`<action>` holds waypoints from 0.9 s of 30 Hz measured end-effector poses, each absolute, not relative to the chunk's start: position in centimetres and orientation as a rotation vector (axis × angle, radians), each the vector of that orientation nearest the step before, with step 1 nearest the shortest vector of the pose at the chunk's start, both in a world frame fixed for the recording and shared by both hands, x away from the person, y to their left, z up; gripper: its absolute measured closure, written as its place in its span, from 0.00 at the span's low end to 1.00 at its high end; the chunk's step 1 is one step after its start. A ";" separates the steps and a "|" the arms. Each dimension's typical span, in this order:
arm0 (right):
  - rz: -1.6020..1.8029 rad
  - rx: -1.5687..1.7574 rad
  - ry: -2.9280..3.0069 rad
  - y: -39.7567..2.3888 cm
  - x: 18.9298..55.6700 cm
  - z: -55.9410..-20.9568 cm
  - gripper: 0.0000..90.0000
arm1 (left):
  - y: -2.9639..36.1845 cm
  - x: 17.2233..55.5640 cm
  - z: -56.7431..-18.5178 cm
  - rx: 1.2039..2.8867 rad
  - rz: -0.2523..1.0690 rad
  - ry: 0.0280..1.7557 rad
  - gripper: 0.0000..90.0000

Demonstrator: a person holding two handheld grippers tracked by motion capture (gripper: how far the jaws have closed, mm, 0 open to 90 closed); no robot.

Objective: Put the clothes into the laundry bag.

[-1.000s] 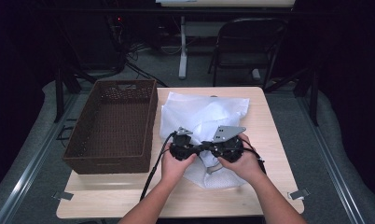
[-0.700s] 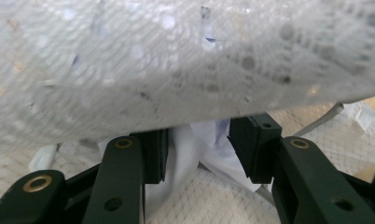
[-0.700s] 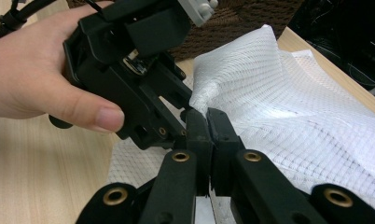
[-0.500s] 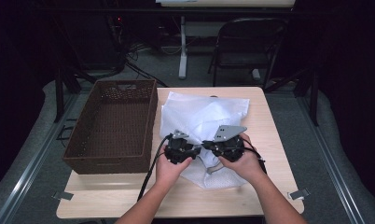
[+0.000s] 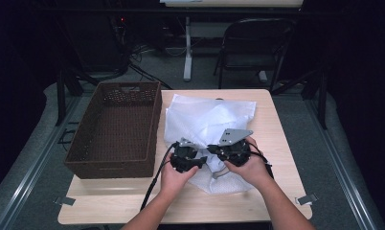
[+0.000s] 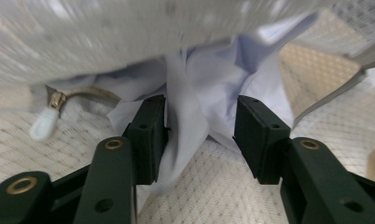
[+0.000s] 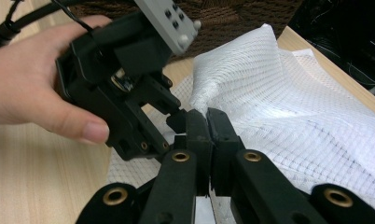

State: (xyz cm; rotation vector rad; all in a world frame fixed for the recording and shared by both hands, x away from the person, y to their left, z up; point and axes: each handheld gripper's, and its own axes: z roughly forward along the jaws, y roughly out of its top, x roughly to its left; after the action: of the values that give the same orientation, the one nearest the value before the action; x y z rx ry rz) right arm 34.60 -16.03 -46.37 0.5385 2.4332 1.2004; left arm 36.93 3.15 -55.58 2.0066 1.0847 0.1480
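Since the earlier frames my left gripper (image 5: 194, 154) has shifted slightly left, and its jaws have just been opening: they now stand apart, a loose fold of thin white fabric between them, touching one pad but not pinched. At the tabletop's left edge sits the brown woven rectangular basket (image 5: 115, 165). The white mesh laundry bag (image 5: 205, 117) lies crumpled from the middle toward the near edge, its small zipper pull (image 6: 45, 122) beside my left jaws. My right gripper (image 7: 207, 122) is clamped on the bag's mesh near its front edge. I judge the right is anchoring the bag while the left lets go to regrip.
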 end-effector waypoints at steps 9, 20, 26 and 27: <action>1.200 0.538 2.433 -16.0 34.6 -46.4 0.99 | 2.2 36.8 -56.9 2.005 0.139 1.095 0.64; 1.201 0.538 2.433 -16.0 34.6 -46.4 0.99 | 1.8 36.6 -57.2 2.037 0.171 1.074 0.97; 1.202 0.539 2.433 -16.0 34.6 -46.3 0.99 | 1.7 36.5 -57.0 2.032 0.175 1.058 0.99; 1.202 0.538 2.433 -16.0 34.6 -46.3 0.99 | 1.6 36.5 -57.0 2.026 0.178 1.058 0.99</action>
State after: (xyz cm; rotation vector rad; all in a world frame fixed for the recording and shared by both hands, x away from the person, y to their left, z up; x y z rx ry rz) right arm 34.57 -16.04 -46.34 0.5384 2.4326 1.2023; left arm 36.52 1.64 -57.00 2.0260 1.0578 0.1776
